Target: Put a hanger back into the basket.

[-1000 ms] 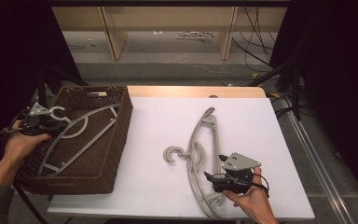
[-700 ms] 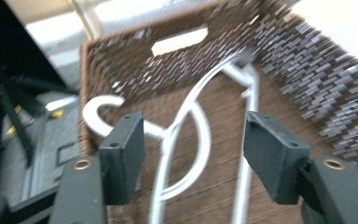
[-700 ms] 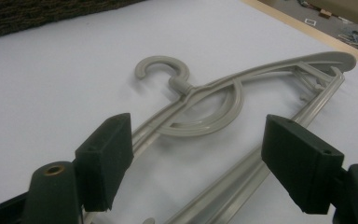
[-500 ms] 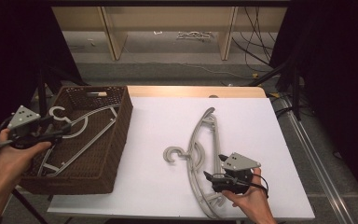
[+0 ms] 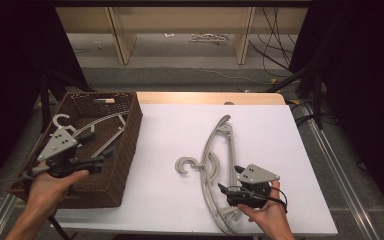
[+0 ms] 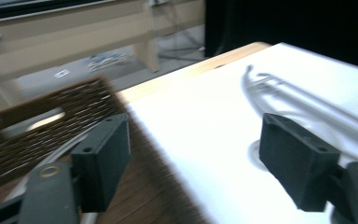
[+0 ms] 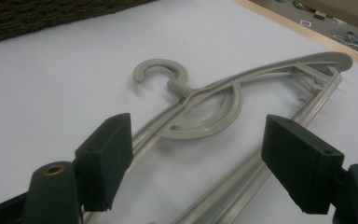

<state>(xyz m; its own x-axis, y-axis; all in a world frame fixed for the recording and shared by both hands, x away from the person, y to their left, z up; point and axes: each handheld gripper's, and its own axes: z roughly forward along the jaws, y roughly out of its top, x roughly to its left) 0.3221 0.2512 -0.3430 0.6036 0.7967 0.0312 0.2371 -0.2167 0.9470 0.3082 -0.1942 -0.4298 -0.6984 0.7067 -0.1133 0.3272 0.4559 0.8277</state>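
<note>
A grey plastic hanger (image 5: 211,159) lies flat on the white table (image 5: 170,130), its hook pointing left. My right gripper (image 5: 228,181) rests low at the hanger's near arm. In the right gripper view the hanger (image 7: 205,112) lies just ahead of the right gripper (image 7: 196,158), whose jaws stand open on either side of the hanger's arm, gripping nothing. A second grey hanger (image 5: 96,124) lies inside the brown wicker basket (image 5: 127,145) at the left. My left gripper (image 5: 102,157) hovers over the basket's near part, pointing right, open and empty (image 6: 200,163).
The basket (image 6: 37,126) sits on the table's left edge, and its corner (image 7: 28,14) is in the right gripper view. A wooden strip (image 5: 205,97) borders the table's far side. Beyond it are wooden shelf legs (image 5: 122,40) and loose cables (image 5: 275,30) on the floor.
My left gripper has drawn back from the basket hanger's hook towards the person and swung right over the basket. The right gripper and the table hanger have not moved.
</note>
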